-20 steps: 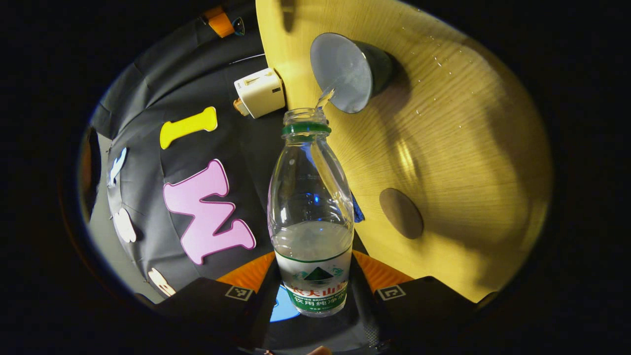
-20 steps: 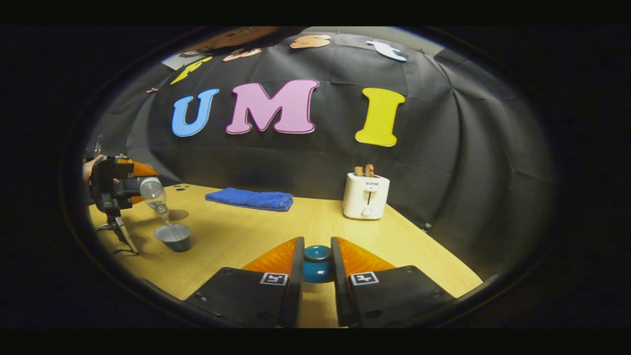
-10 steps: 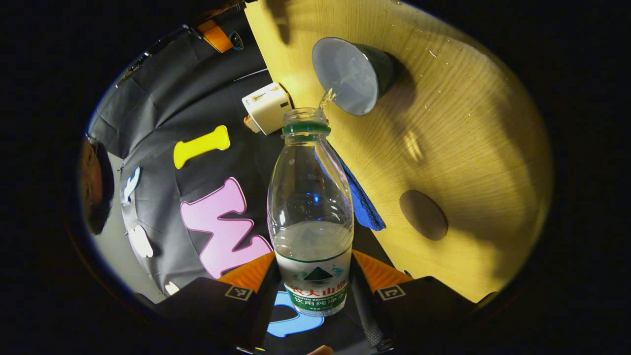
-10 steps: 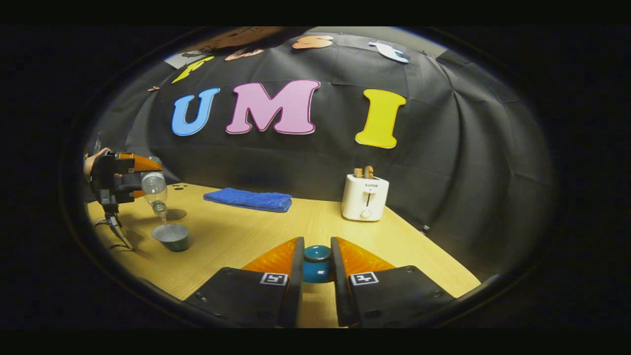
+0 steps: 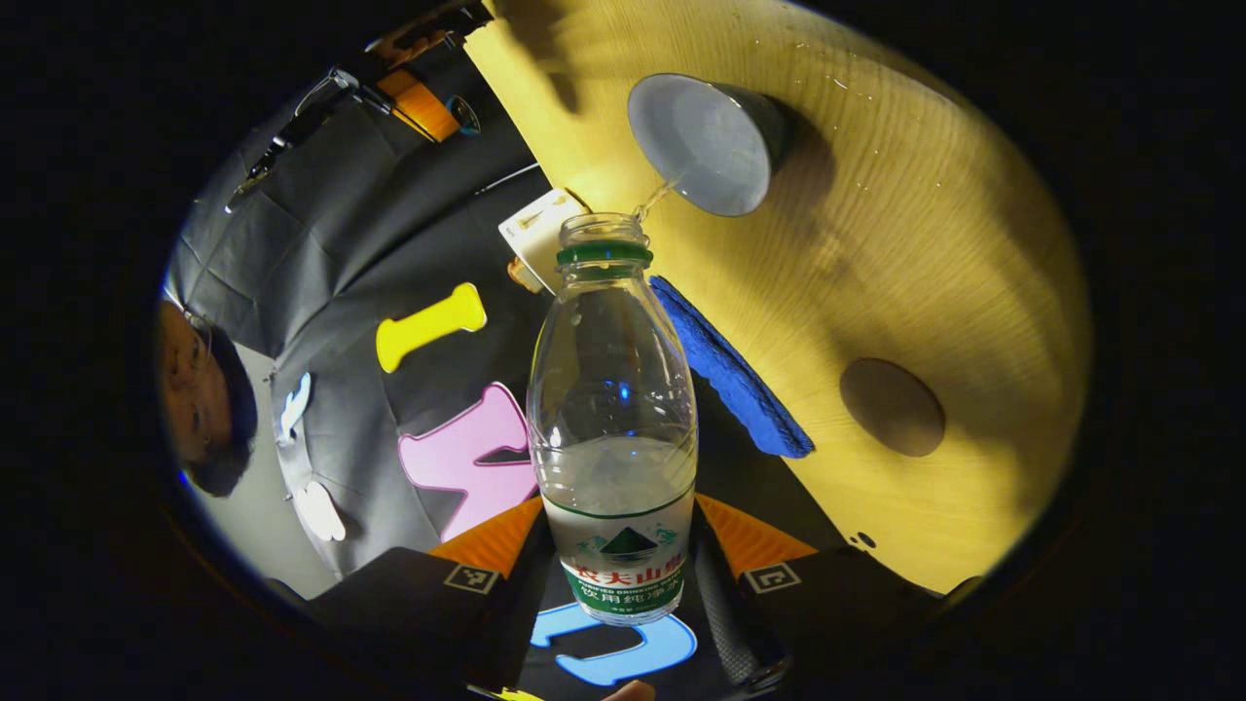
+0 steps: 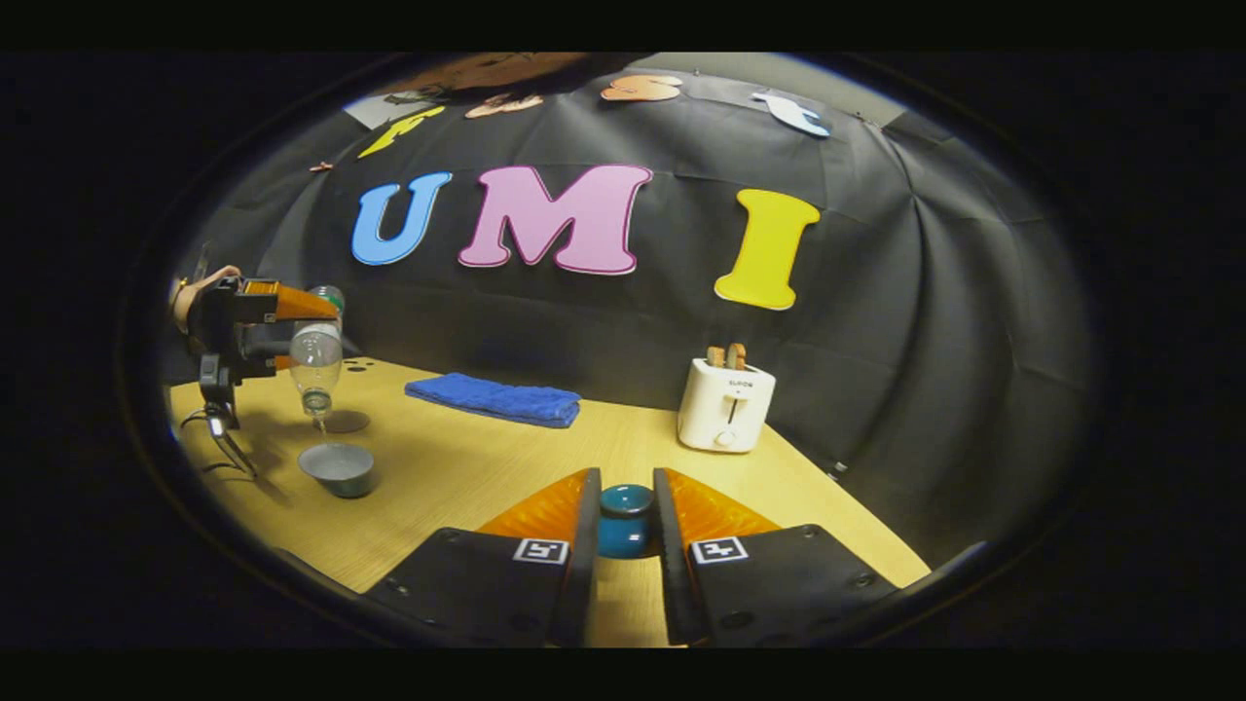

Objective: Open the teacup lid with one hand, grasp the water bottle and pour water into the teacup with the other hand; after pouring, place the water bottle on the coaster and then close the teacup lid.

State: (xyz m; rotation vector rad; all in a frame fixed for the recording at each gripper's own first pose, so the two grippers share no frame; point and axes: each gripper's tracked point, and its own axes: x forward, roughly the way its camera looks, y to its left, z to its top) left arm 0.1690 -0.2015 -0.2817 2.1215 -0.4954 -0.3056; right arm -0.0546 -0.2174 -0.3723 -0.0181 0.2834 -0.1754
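Left gripper [image 5: 618,545] clamped with both jaws on the water bottle [image 5: 613,419], tipped neck-down over the teacup [image 6: 338,468], a thin stream running in. Right gripper [image 6: 624,531] shut on the teacup lid [image 6: 625,521], held above the near counter [image 6: 487,487] edge. Coaster [image 5: 892,407] just past the teacup, bare. Open counter between teacup, blue towel [image 6: 494,397] and toaster [image 6: 726,407]. Person's head [image 5: 200,389] at the left gripper view's left margin.
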